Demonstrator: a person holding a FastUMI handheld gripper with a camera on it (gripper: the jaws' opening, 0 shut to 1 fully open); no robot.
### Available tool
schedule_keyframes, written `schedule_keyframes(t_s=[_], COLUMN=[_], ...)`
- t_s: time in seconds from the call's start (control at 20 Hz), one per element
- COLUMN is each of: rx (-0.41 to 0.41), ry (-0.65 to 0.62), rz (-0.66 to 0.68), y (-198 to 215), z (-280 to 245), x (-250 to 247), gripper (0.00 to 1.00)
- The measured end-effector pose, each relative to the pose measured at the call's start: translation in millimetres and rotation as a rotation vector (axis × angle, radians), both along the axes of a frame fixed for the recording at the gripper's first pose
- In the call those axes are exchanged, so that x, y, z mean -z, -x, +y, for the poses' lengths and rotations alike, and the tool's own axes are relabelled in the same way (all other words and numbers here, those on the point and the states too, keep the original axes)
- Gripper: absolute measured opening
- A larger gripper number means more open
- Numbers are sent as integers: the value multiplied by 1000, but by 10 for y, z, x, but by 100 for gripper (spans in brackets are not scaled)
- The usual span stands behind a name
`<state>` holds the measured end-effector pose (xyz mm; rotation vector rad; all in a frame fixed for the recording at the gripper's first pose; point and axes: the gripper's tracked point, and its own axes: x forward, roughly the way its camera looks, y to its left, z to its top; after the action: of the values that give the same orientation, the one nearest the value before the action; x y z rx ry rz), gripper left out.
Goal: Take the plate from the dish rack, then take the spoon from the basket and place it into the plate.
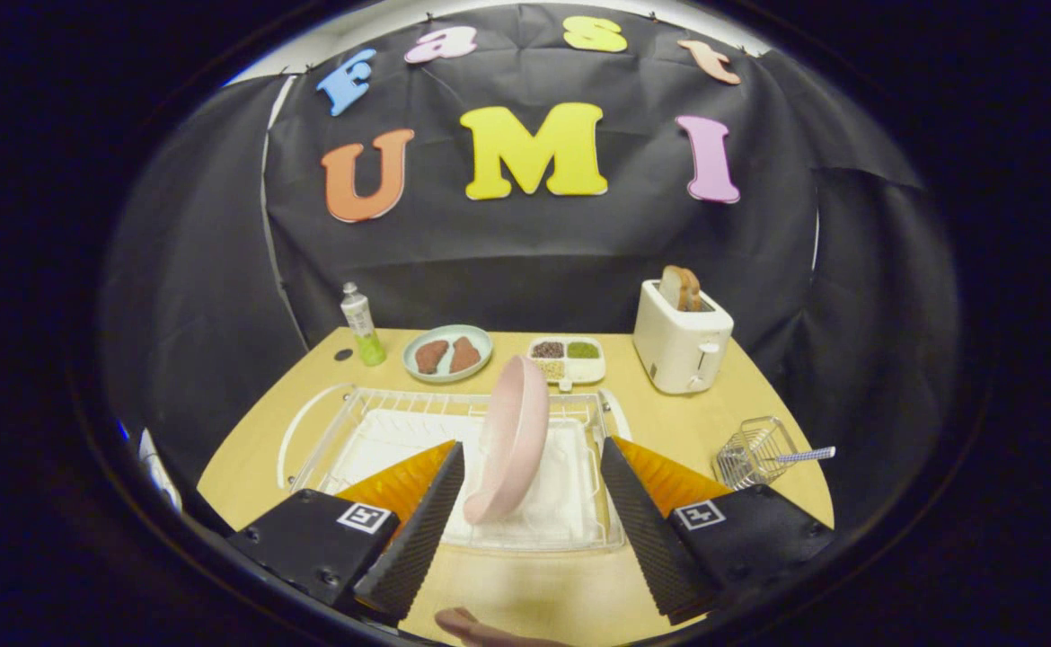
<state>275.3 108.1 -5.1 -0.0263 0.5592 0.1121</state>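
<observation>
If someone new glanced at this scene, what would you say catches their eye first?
Probably the pink plate standing on edge in the white dish rack, just ahead of the open tool, whose two dark fingers flank it without touching. Next, the white toaster with bread poking out, at the table's far side. Then the small wire basket beside the rack, a spoon handle sticking out of it.

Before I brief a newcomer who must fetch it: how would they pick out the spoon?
Start at the white toaster at the table's back. Nearer, beside the open fingers, stands a small wire basket. The spoon's pale speckled handle sticks out sideways, away from the clear dish rack.
</observation>
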Motion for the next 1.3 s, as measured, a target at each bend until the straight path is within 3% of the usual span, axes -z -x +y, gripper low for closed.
schedule_keyframes(t_s=[0.3, 0.5, 0.65, 0.8, 0.95, 1.0, 1.3], rx=[32, 46, 113, 146, 218, 221, 279], ry=[107, 147, 152, 187, 214, 224, 389], rz=[153, 290, 342, 395, 450, 442, 333], y=[-542, -697, -826, -862, -741, -718, -578], z=[60, 77, 24, 38, 92, 161, 369], x=[0, 130, 186, 287, 348, 282, 238], gripper=[96, 89, 75, 67, 36, 31, 24])
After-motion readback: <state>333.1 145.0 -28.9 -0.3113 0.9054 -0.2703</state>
